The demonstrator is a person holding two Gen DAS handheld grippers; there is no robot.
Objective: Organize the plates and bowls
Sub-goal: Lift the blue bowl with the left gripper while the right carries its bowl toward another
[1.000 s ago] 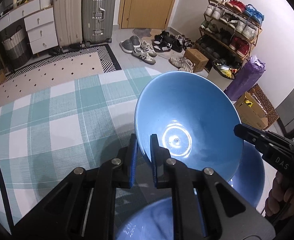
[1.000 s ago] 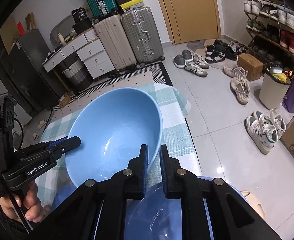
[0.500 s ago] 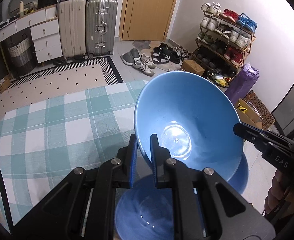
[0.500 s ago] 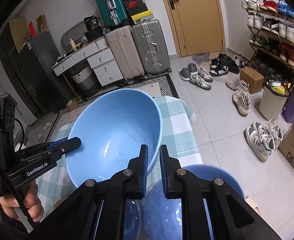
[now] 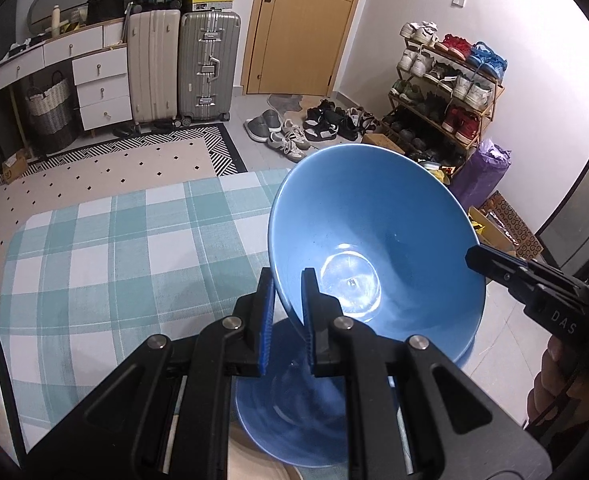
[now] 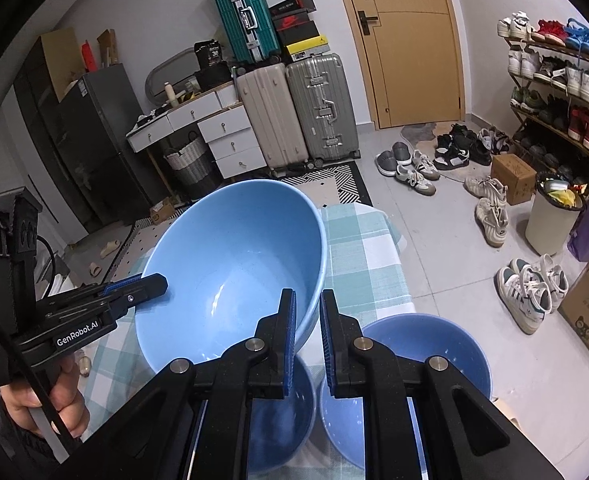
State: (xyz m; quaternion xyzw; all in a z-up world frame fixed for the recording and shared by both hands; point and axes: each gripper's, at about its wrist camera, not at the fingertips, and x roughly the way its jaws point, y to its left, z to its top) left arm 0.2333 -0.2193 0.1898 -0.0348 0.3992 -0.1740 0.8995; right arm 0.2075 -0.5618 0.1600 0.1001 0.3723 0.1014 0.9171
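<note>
Where it is: while both tools pinch it, the large blue bowl (image 5: pixel 374 240) hangs tilted in the air above two more blue bowls.
Left tool (image 5: pixel 286 312): pressed together on the bowl's near rim, one pad inside the wall and one outside.
Right tool (image 6: pixel 306 336): pressed together on the opposite rim in the same way.
Handling: looks like glazed ceramic, so probably heavy for thin rim pinches, stiff, slick and breakable; I judge opposite rim points the only hold, kept level.
Below: the left lower bowl (image 6: pixel 282 408) and the right lower bowl (image 6: pixel 426 364) sit side by side on the checked tabletop (image 5: pixel 114 260).
In the way: mainly those two rims, if the big bowl descends.
Around: suitcases (image 6: pixel 294 108), shoe rack (image 5: pixel 446 92), scattered shoes (image 6: pixel 530 292) and a bin (image 6: pixel 550 216), all well apart on the floor.
</note>
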